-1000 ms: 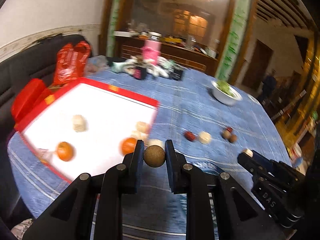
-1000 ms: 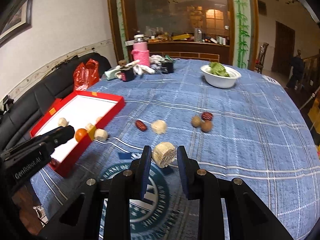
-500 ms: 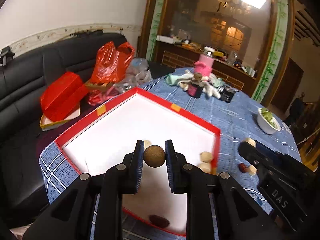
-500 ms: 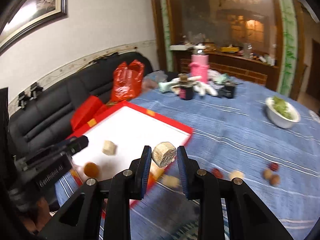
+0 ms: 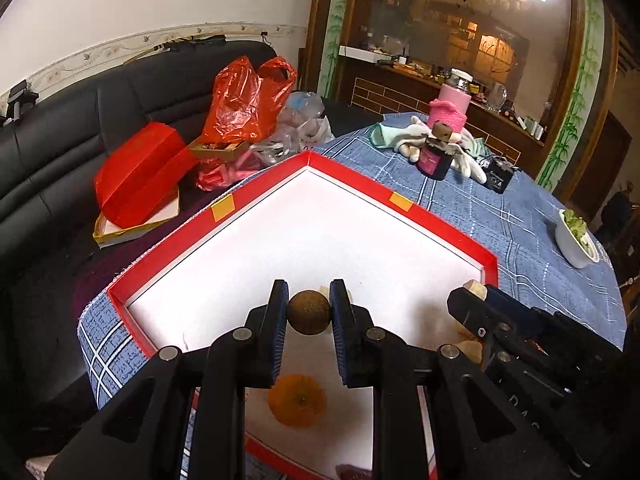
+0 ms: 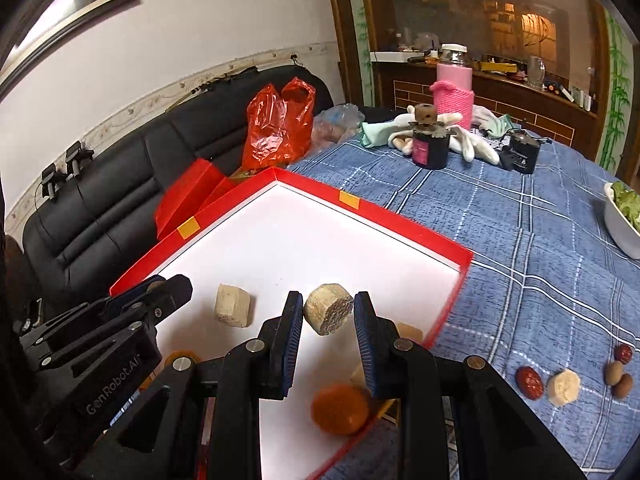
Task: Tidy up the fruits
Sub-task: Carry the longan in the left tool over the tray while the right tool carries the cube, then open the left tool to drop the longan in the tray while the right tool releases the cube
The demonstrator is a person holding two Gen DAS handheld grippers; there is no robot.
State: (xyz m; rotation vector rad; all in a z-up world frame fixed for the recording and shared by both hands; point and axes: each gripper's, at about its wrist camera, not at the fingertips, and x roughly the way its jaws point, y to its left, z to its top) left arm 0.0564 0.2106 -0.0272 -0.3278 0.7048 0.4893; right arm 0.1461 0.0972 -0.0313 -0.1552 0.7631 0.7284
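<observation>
Roughly halfway, by the look of it. Several fruits already lie inside the red tray [image 6: 404,220] with the white floor: an orange [image 6: 339,409] near its front edge, a pale cut chunk [image 6: 233,305] further in, and at least one more pale piece by the tray's right wall, partly hidden behind the claw fingers. Out on the blue checked cloth of the worktop [image 6: 540,264], to the right of the tray and well apart from it, a small group is left to gather: a red date [image 6: 529,381], a pale chunk [image 6: 564,387], two small brown round fruits [image 6: 618,379] and another red date [image 6: 623,353] just behind them.

Both claws are loaded and both hang over the tray. The left claw [image 5: 309,312] is clamped on a small brown ball-shaped fruit [image 5: 309,313], which sits right at the fingertips, pressed from both sides, above the tray's white floor near its front half; an orange [image 5: 297,401] lies in the tray underneath, closer to the camera. The right claw [image 6: 328,312] is clamped on a tan cut chunk [image 6: 328,308] with a rough dark end face, held a little tilted between the tips, also above the tray floor and just beside the pale chunk that lies there.

My reading is that the two held pieces are about to be set down in the tray, after which the group on the cloth remains.
</observation>
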